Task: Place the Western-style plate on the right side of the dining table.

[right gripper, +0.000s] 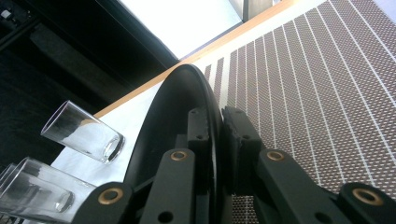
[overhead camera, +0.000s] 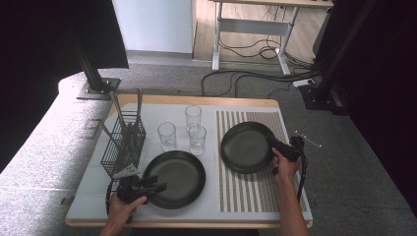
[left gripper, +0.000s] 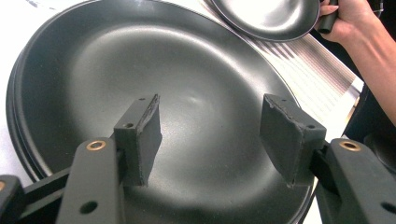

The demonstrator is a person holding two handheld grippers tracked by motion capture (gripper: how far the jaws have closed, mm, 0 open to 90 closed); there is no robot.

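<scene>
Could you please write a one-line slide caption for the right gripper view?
Right gripper with jaws shut on the rim of a black plate above the striped placemat, glasses beyond.

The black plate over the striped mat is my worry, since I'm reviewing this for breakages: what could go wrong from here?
The right gripper pinches the black plate only at its rim, so the plate might tilt or slip onto the striped mat. Three glasses stand just beside it; a swing that way could knock them. The left gripper hangs open above the stacked plates and may bump them.
</scene>
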